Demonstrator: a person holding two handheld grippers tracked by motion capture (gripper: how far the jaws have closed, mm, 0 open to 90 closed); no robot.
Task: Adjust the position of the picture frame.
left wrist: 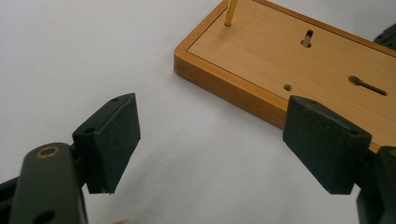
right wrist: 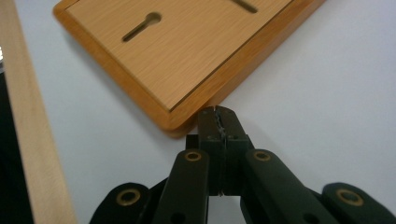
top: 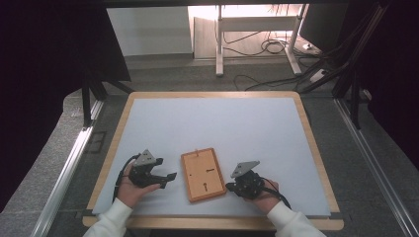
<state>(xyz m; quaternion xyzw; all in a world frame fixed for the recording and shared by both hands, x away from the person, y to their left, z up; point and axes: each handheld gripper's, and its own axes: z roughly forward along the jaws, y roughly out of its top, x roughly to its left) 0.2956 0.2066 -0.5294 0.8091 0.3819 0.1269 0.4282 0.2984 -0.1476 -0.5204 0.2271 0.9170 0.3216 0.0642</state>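
A wooden picture frame (top: 203,174) lies back side up on the white mat, near the front edge between my two grippers. Its back (left wrist: 289,60) has keyhole slots and a small brass hanger (left wrist: 229,11). My left gripper (top: 170,178) rests left of the frame, held in a hand. It is open (left wrist: 210,135), with only bare mat between its pads. My right gripper (top: 229,186) is shut, with nothing between its jaws. Its tips (right wrist: 218,119) sit right at the frame's near right corner (right wrist: 187,51); I cannot tell whether they touch it.
The table's wooden rim (top: 212,94) runs around the mat, and its near edge (right wrist: 32,140) is close behind the right gripper. Open mat stretches beyond the frame. Desk legs and cables (top: 267,47) lie on the floor past the table, and metal rails (top: 66,163) flank it.
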